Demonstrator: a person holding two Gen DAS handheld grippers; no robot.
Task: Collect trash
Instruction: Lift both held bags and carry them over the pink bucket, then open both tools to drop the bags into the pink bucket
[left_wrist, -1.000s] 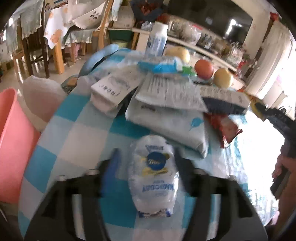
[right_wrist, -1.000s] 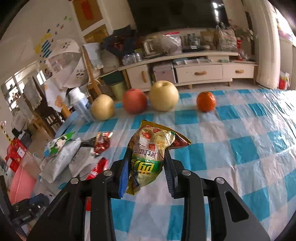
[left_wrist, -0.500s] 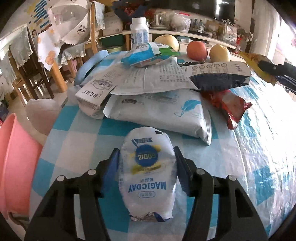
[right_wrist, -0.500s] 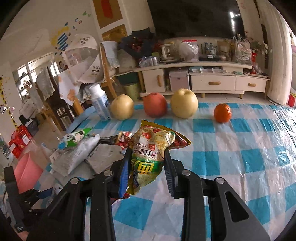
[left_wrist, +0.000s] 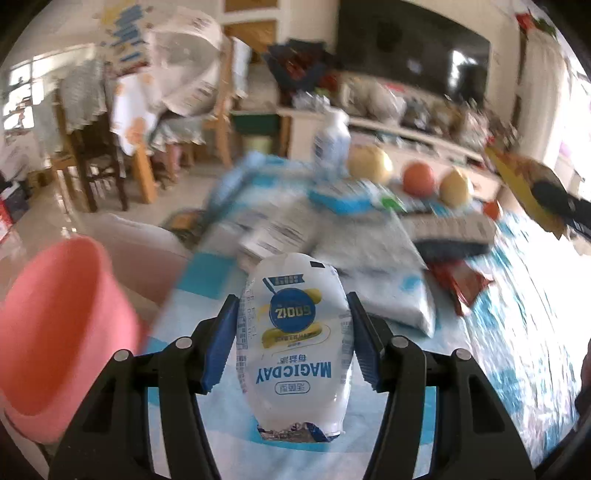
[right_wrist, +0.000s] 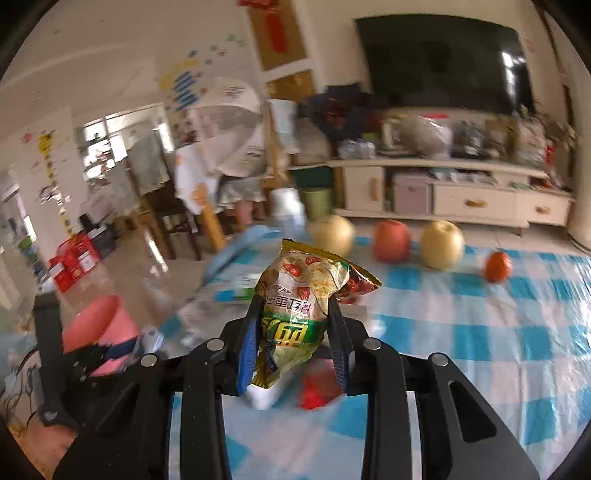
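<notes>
This is a lived-in family living room. A big dark flat television (right_wrist: 439, 62) hangs above a long cream cabinet with drawers (right_wrist: 454, 195) heaped with bags and jars. Wooden dining chairs (left_wrist: 99, 162) draped with cloths stand on a glossy tiled floor (right_wrist: 144, 266). Children's paper stickers (right_wrist: 184, 83) dot the pale wall, and a blue-and-white checked plastic cloth covers the table (right_wrist: 480, 332).

White-and-blue pouch (left_wrist: 295, 332), pink bucket (left_wrist: 55, 332), blue-checked tablecloth (right_wrist: 480, 332)
</notes>
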